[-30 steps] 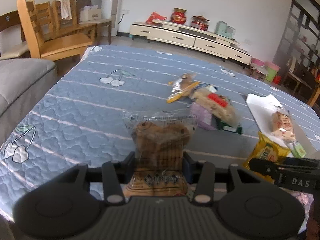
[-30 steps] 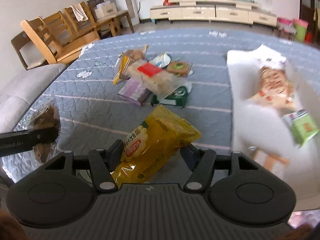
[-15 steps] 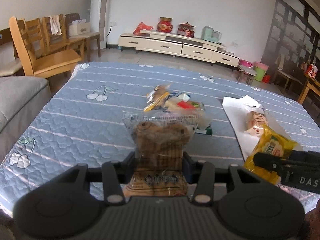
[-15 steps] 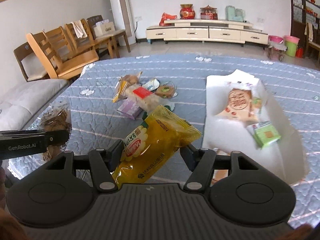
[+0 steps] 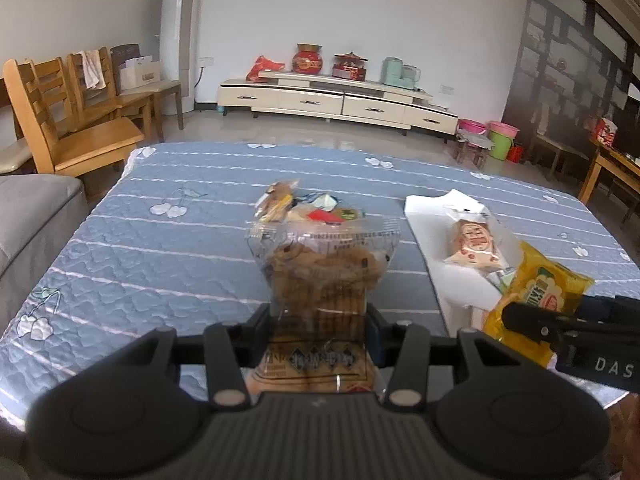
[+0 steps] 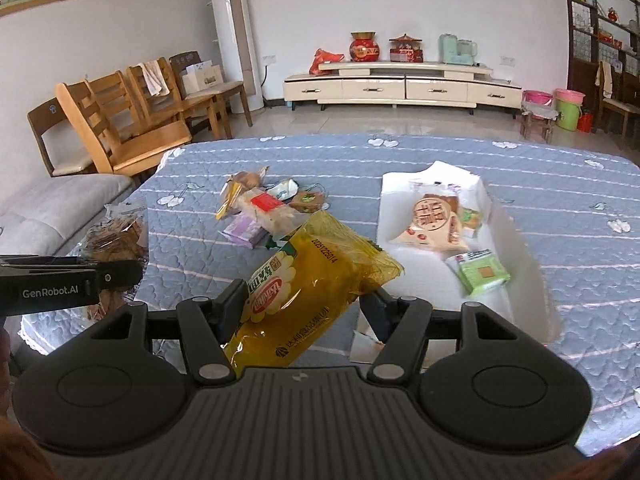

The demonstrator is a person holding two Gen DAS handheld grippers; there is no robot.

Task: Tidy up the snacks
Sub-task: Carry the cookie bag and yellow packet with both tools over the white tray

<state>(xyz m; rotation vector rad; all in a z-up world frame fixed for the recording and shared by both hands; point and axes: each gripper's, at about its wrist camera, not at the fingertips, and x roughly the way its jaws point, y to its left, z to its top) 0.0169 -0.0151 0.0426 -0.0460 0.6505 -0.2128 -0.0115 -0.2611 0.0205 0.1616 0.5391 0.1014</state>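
Far left: grey sofa (image 6: 60, 204) & wooden chairs (image 6: 120, 128) beside the table (image 5: 140, 248), which has a blue quilted cover. L gripper (image 5: 318, 322) is held above the near table edge, pinching the lower half of a clear cookie bag (image 5: 320, 280) w/ brown biscuits inside; the bag stands upright between the jaws, off the table. Mid-table, further back: a loose snack pile (image 6: 264, 208) not yet sorted, incl. a yellow-edged clear pack, a red-label cracker pack (image 6: 266, 210), a purple box (image 6: 244, 232), a small brown-green pack and something green half hidden behind the held bag; can't tell exact count. Right of that: R gripper (image 6: 300, 308), jaws pressed onto a yellow snack bag (image 6: 304, 280), tilted, top end pointing up-right, held in the air near the white box. White box (image 6: 516, 264) sits on the right part of the table, open, w/ a red-and-cream round-print pack (image 6: 436, 220), a green packet (image 6: 484, 272) and at least one more small pack behind already inside. Progress, my read: partway. A few items boxed, two in hand and prob. headed for the box, approx five or six left in the pile. Yellow bag is closer to the box, so likely goes in first; cookie bag has further to travel across.
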